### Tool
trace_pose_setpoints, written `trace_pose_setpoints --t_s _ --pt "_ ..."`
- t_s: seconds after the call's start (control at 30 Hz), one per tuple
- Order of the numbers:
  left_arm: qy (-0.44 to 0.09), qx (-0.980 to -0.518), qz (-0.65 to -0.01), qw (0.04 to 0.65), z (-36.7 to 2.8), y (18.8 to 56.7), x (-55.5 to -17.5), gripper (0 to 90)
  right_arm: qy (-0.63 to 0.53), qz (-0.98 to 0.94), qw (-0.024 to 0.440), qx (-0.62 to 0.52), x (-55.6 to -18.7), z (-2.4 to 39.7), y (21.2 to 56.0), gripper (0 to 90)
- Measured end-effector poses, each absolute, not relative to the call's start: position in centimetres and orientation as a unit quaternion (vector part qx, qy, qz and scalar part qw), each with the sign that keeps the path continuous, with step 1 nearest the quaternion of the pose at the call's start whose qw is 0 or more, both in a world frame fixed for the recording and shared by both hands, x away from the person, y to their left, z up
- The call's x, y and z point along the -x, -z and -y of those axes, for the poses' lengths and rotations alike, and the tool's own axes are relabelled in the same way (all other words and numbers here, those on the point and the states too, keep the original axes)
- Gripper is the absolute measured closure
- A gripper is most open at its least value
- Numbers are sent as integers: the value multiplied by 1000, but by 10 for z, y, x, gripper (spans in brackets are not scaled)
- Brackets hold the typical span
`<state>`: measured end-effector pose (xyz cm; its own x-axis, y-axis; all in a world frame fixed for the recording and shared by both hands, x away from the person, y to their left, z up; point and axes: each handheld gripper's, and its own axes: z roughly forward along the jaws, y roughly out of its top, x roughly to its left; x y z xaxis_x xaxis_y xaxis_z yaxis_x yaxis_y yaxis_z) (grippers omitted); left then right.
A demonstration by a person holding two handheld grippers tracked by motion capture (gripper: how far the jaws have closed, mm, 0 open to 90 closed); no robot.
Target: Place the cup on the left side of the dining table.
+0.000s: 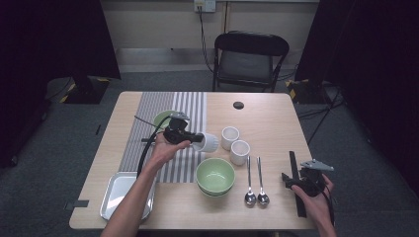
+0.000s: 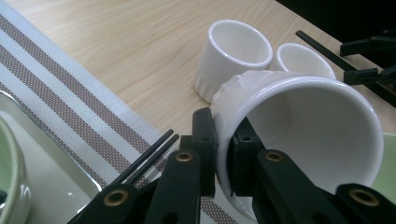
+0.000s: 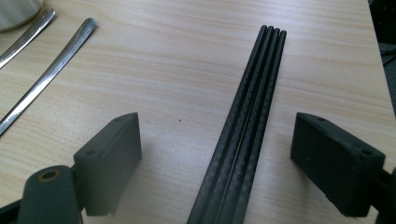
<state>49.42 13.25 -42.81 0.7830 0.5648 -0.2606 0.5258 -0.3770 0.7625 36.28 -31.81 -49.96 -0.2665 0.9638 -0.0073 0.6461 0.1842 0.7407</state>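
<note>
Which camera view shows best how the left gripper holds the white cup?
The left gripper view: the white cup lies tilted, its rim wall pinched between the jaws of the left gripper. In the high view the cup is small and the hand hides the grip. The right gripper view looks at black chopsticks instead.
</note>
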Motion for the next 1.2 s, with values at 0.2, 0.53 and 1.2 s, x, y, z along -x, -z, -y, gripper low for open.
trace_pose_setpoints --t_s 0.2,0.53,1.2 --pt "-32 -828 -327 454 -142 423 -490 837 -320 -728 248 -553 -363 318 500 154" --pt "-42 -819 -338 462 -159 412 -492 837 -320 -728 248 -552 -363 318 500 154" --pt "-60 -817 -341 461 -188 400 -477 837 -320 -731 248 -549 -363 319 500 154"
